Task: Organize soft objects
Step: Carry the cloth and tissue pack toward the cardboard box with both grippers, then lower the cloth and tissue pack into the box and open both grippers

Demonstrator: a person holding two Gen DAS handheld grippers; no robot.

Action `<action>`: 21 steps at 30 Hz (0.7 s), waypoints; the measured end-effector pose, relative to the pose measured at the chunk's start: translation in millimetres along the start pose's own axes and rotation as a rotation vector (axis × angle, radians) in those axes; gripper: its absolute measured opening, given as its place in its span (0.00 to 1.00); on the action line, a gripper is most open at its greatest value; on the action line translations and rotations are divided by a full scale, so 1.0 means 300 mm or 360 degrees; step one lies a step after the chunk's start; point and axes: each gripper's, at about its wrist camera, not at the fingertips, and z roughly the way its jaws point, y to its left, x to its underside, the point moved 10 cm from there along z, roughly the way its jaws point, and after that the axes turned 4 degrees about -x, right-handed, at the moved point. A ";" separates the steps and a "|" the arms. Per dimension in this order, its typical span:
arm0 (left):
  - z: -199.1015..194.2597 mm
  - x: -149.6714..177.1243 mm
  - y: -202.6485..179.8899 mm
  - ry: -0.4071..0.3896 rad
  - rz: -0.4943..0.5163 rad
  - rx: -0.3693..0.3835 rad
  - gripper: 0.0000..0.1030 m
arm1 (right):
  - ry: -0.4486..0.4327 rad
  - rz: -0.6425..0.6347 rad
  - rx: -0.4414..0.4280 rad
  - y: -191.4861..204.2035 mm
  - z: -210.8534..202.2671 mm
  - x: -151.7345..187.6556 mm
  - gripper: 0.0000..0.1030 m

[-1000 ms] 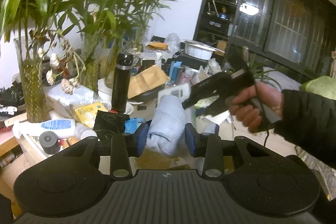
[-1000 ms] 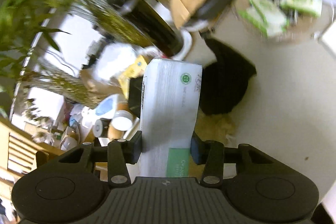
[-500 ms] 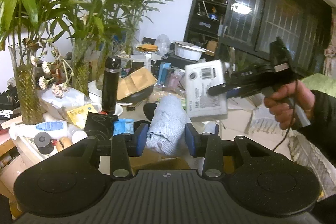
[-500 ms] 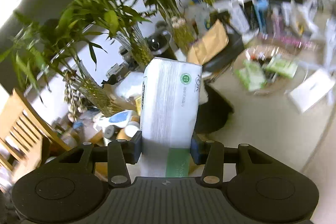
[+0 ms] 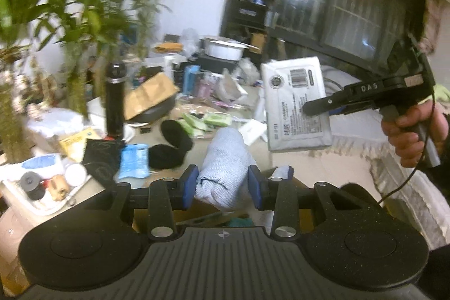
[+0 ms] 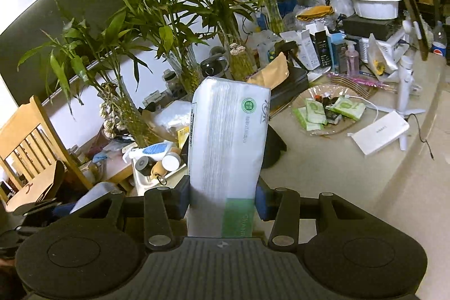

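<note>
My left gripper [image 5: 223, 184] is shut on a rolled pale blue knitted cloth [image 5: 225, 162], which sticks forward from between the blue pads above the table. My right gripper [image 6: 222, 201] is shut on a white tissue pack [image 6: 229, 137] with a green band, held upright. In the left wrist view the same tissue pack [image 5: 295, 103] hangs in the air at the right, clamped by the right gripper [image 5: 317, 106], which a hand [image 5: 413, 131] holds. Green sachets [image 6: 329, 108] lie in a clear dish on the table.
The beige table [image 6: 351, 176] is crowded: bamboo in glass vases [image 6: 135, 120], a black flask [image 5: 114, 100], a black bowl with brown paper [image 5: 152, 100], black pouches [image 5: 171, 142], a white box [image 6: 379, 132], bottles and cartons at the back. A wooden chair [image 6: 31, 142] stands at the left.
The right gripper has lifted the tissue pack up and to the right and rolled it upright. The left gripper with the cloth has drifted sideways a little.
</note>
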 end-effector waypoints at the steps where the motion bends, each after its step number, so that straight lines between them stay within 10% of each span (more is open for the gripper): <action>1: 0.013 0.002 -0.012 0.0008 0.0009 0.0010 0.37 | -0.0001 0.0001 -0.0002 0.001 -0.014 0.012 0.47; 7: 0.078 0.021 -0.042 0.0035 0.0057 -0.0036 0.44 | -0.0010 -0.0022 0.0014 0.012 -0.080 0.073 0.47; 10: 0.050 0.014 -0.029 0.0005 0.0086 -0.0110 0.67 | -0.0008 -0.0043 0.0044 0.013 -0.104 0.103 0.47; 21: -0.062 0.053 0.015 0.0050 0.0098 -0.0225 0.68 | 0.0065 0.0021 0.0006 0.020 -0.136 0.211 0.47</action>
